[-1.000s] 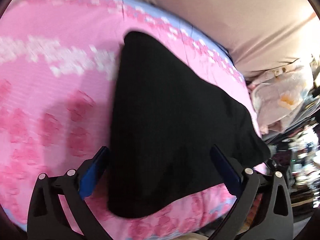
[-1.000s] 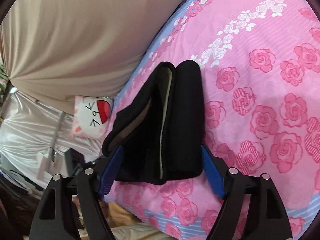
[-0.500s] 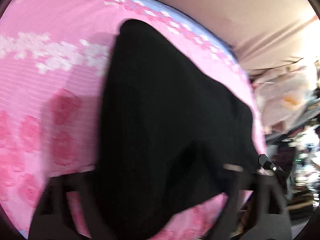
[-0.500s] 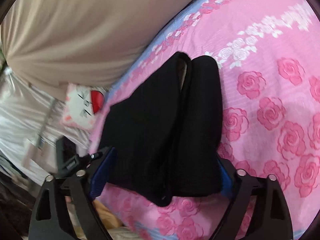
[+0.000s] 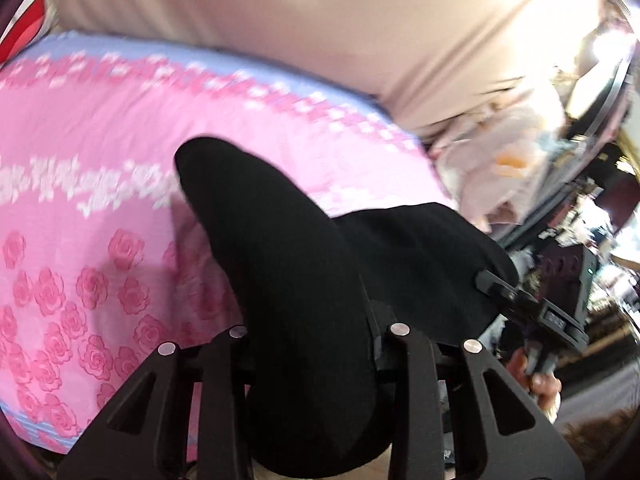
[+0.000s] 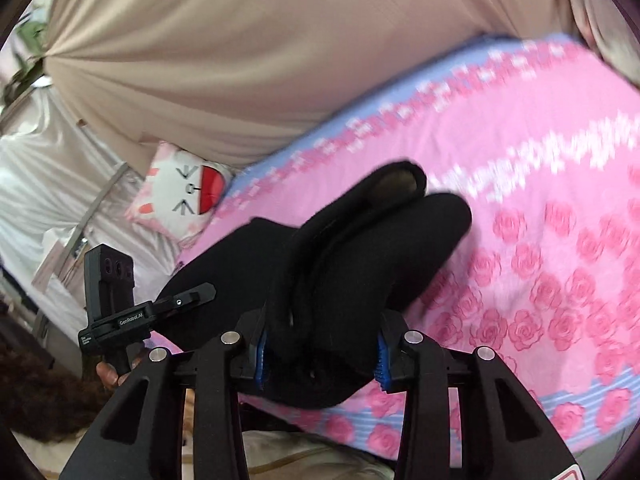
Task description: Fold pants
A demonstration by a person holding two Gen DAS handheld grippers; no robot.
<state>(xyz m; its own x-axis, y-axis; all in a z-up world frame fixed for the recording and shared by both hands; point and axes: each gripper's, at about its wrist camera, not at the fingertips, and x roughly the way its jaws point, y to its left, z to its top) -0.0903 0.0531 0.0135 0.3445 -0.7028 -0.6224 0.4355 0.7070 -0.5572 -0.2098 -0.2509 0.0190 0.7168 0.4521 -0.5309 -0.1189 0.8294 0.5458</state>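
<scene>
Between the left tongs (image 5: 308, 344) sits a thick bunch of black pants (image 5: 288, 280); the jaws are closing on it, and the cloth fills the whole gap and spills over the fingers, so the pads are hidden. From this grip the pants run forward and away as one rounded fold, its far end resting on the pink rose-print bed (image 5: 92, 216). A second flap of the pants spreads off to the right of the tongs, toward the right tongs (image 5: 520, 300), seen there from the side with a hand (image 5: 536, 380) under them.

Between the right tongs (image 6: 320, 354) lies the other bunch of pants (image 6: 352, 264), pressed against both blue pads (image 6: 261, 354) as the jaws close on it. Ahead of these tongs the pants rise off the bed (image 6: 540, 200) in two rounded folds side by side, the left one showing a paler lining at its far tip. To the left the cloth stretches toward the left tongs (image 6: 188, 298), whose finger lies against the black fabric.

Beyond the pants in both views the bed ends in a blue flowered border, and past that hangs a beige curtain (image 6: 240, 60). Left of the right tongs, at the bed's far corner, lies a white cat-face cushion (image 6: 180, 196).
</scene>
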